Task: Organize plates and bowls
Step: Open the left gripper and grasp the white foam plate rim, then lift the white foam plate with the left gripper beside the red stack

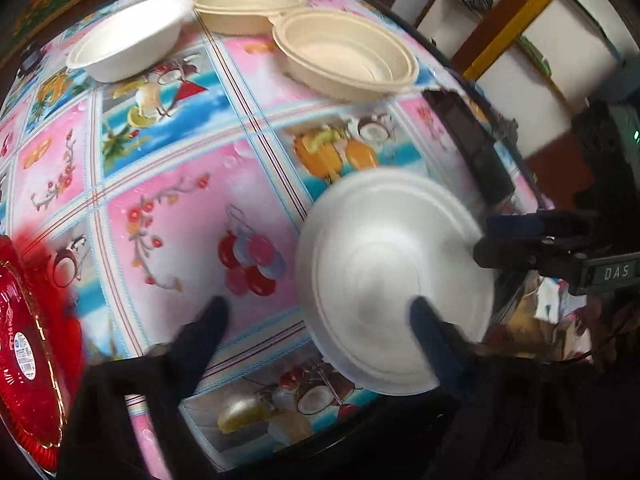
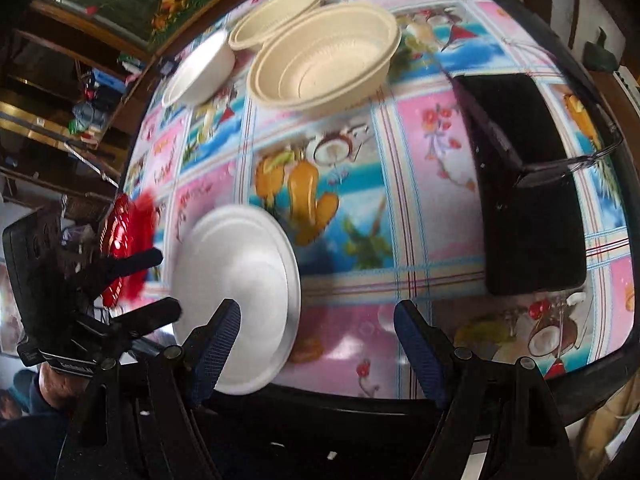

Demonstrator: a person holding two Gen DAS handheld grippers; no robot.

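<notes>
White plate is seen at the table's near edge; left claw is spread wide, one finger over the plate; right claw is wide, nothing gripped; bowls sit far side.

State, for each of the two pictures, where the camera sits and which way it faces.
Left wrist: on the left gripper, facing down at the table; its open fingers and the right gripper show.
Right wrist: on the right gripper, facing down; its open fingers and the left gripper show.
Both: white plate, tan bowls.
</notes>
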